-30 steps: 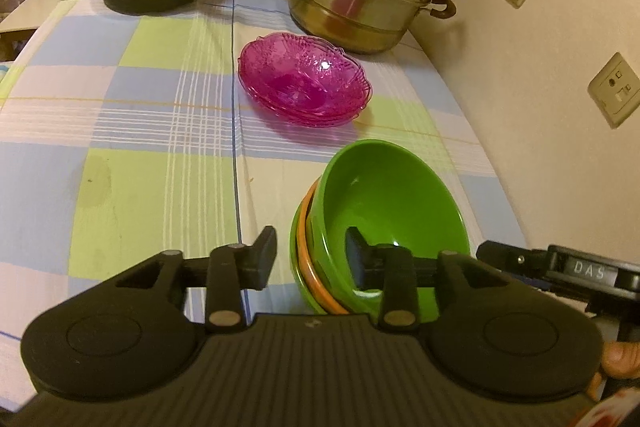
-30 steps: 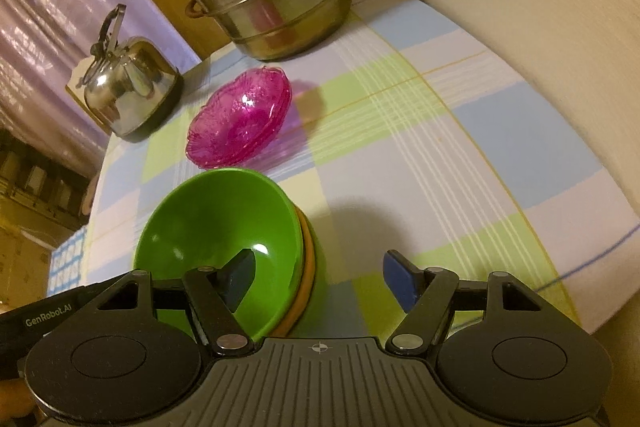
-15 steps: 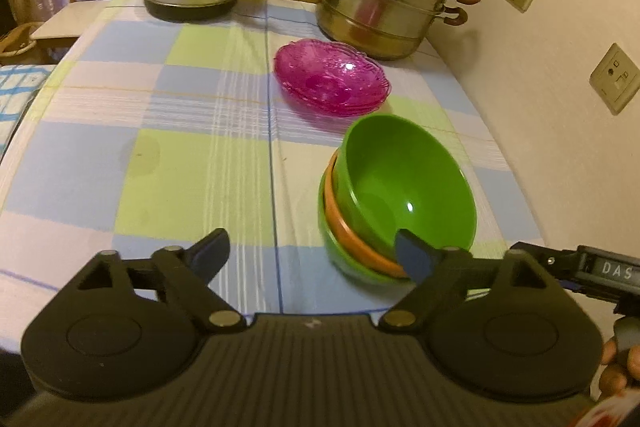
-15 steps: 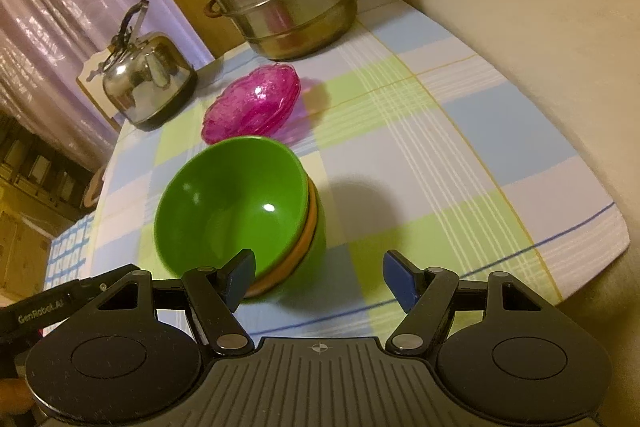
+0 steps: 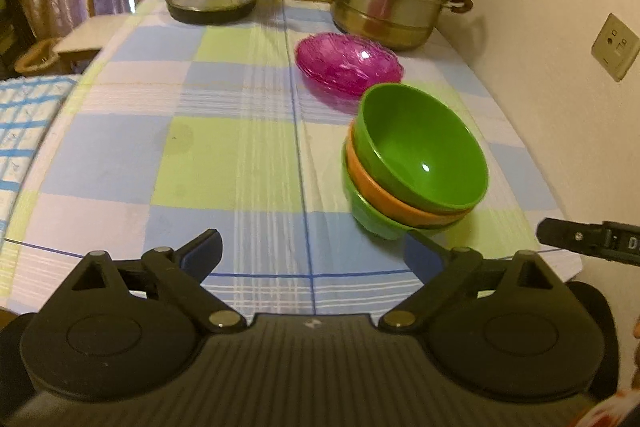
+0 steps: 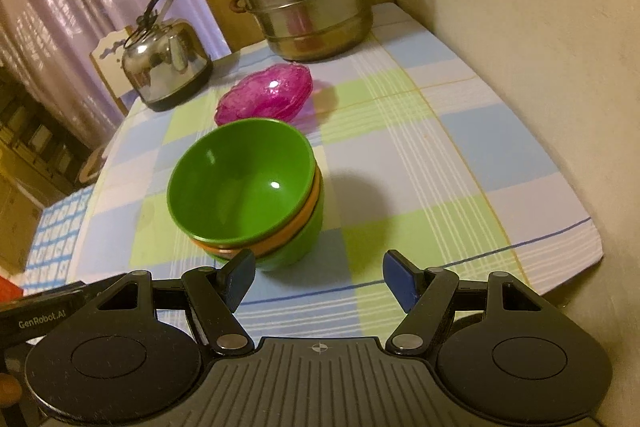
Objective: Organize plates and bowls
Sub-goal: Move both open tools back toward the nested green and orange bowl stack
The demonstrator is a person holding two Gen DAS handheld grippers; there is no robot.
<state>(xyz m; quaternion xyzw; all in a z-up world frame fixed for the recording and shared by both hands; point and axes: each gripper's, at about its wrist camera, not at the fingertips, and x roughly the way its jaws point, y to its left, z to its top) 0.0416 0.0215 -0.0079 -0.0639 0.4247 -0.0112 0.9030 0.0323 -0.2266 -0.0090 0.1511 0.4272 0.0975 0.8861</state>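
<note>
Now that the left gripper (image 5: 312,255) has just spread its jaws off the green bowl (image 5: 420,147), nothing between them, the bowl stack sits right of centre, nested; right gripper (image 6: 318,277) likewise apart, empty

left claw (image 5: 312,251): jaws just been opening, wide, nothing between | right claw (image 6: 318,277): jaws apart, empty

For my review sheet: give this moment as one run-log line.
left gripper: jaws just opened, empty | right gripper: open, empty | bowl stack: green on orange on green, free | pink dishes: stacked behind bowls
</note>
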